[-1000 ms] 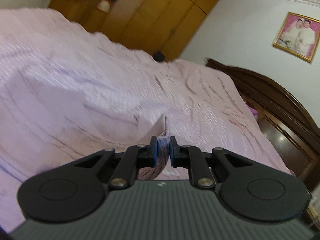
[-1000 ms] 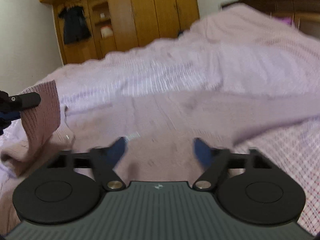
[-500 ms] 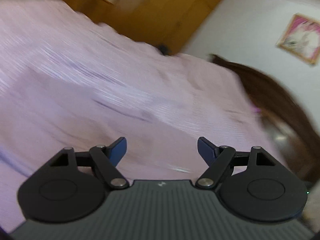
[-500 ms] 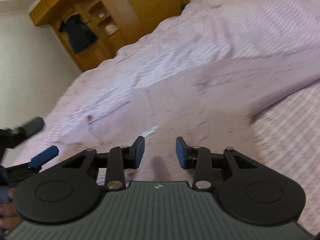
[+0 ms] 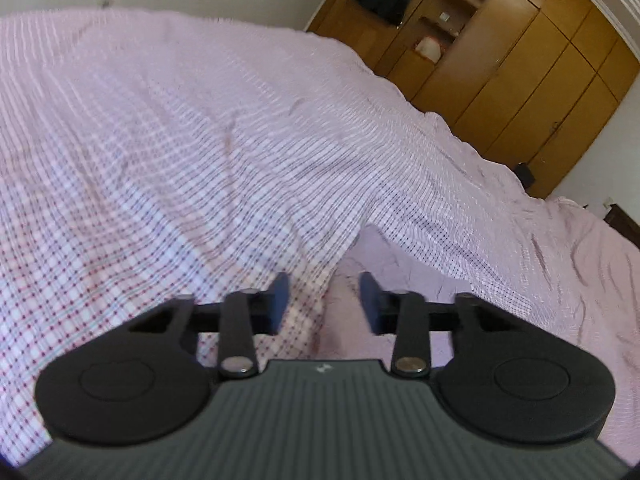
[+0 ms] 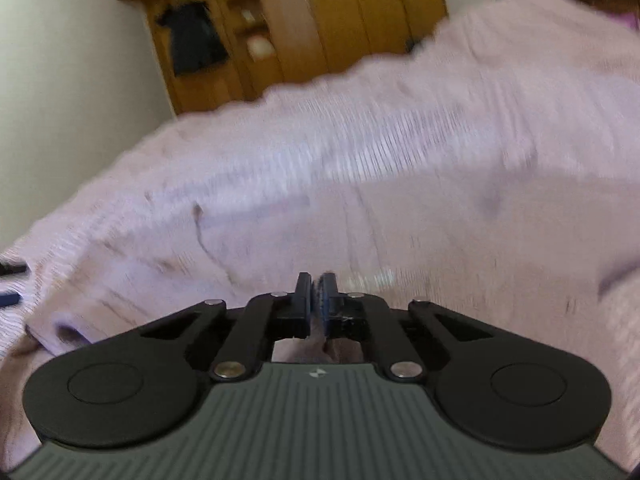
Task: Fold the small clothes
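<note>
The bed (image 5: 200,140), spread with a pink checked sheet, fills the space ahead of both claws, with a wooden wardrobe (image 5: 520,60) beyond it. No brand or writing can be read. The pink garment (image 6: 360,220) lies on the bed directly under and ahead of the right claw (image 6: 315,292); its edge shows between the tips of the left claw (image 5: 324,296). The left claw's fingers stand apart, narrower than half a second ago. The right claw, then apart, is now together, pinching a fold of the garment.
</note>
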Motion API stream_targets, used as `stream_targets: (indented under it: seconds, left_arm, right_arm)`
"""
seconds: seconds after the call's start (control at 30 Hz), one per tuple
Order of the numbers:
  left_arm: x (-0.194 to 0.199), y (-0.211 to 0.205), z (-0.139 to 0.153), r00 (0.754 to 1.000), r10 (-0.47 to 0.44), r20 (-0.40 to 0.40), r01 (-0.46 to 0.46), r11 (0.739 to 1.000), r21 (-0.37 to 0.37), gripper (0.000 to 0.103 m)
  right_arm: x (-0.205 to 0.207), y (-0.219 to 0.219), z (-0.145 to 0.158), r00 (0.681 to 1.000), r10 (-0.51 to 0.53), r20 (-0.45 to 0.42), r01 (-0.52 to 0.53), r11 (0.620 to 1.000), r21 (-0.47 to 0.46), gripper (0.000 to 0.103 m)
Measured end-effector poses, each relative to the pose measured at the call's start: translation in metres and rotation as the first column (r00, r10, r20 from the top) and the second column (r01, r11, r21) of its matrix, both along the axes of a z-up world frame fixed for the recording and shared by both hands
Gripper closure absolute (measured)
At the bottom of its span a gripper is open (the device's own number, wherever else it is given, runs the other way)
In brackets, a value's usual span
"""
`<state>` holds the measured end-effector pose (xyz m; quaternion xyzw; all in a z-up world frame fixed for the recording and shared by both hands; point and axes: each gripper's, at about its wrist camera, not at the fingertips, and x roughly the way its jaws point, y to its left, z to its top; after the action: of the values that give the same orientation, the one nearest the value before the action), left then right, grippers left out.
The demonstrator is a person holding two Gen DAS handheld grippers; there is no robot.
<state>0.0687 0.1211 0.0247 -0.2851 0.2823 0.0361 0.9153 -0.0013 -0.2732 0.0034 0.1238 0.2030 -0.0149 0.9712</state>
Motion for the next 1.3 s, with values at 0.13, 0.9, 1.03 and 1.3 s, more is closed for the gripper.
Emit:
stream_targets:
  seconds: [0.13, 0.9, 1.03, 1.3]
  left_arm:
    - [0.002, -0.008, 0.0, 0.996, -0.088, 0.01, 0.088, 0.995, 0.039, 0.077]
    - [0.021, -0.099, -0.025, 0.989, -0.12, -0.081, 0.139, 0.942, 0.304, 0.081]
    - [0.017, -0.108, -0.02, 0.979, -0.197, -0.06, 0.206, 0.944, 0.259, 0.081]
    - [0.007, -0.139, -0.019, 0.95, -0.312, -0.036, 0.309, 0.908, 0.283, 0.08]
  right_arm:
    - [-0.014, -0.012, 0.03, 0.983, -0.006, 0.183, 0.017, 0.998, -0.054, 0.099]
    - [-0.002, -0.143, -0.023, 0.975, -0.122, -0.186, 0.175, 0.939, 0.298, 0.09]
    - [0.0, -0.13, -0.025, 0.984, -0.036, -0.177, 0.084, 0.957, 0.277, 0.083]
    - [0.006, -0.098, -0.033, 0.981, -0.03, -0.189, 0.052, 0.992, 0.112, 0.097]
